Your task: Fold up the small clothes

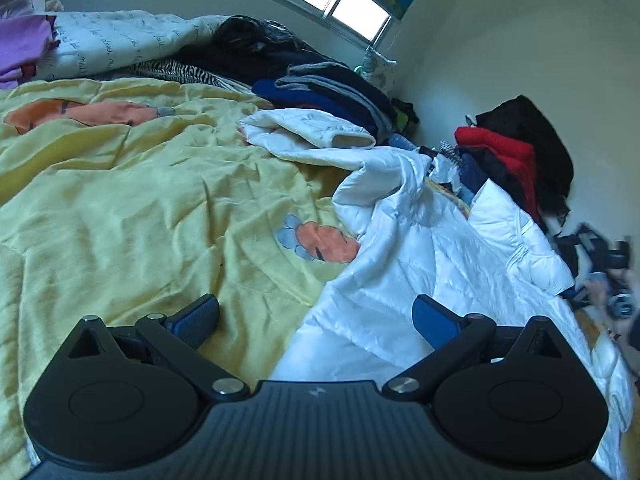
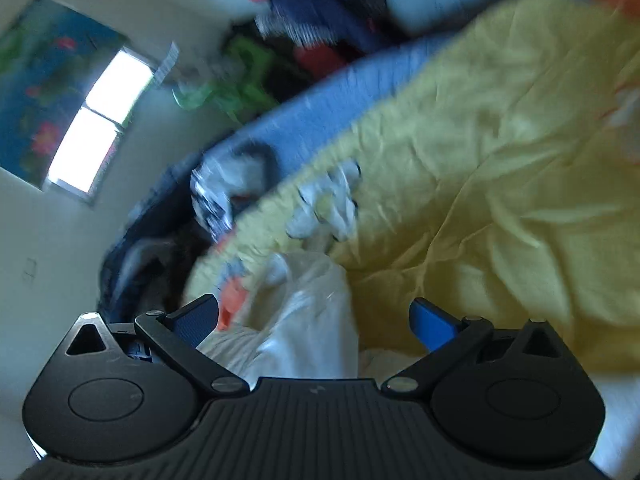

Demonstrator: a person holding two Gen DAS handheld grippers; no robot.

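Across the bed, yellow quilt (image 1: 120,200), white padded jacket (image 1: 400,280) crumpled on the quilt's right side, dark clothes pile (image 1: 328,92) beyond the jacket, left tongs (image 1: 316,316) wide over the jacket's edge, right tongs (image 2: 314,316) wide above pale cloth (image 2: 312,312).

A bed under a yellow quilt (image 1: 140,200) carries a white jacket (image 1: 400,280) by its right edge, dark folded clothes (image 1: 332,92) at the far corner, and a white pillow (image 1: 120,44) along the far edge
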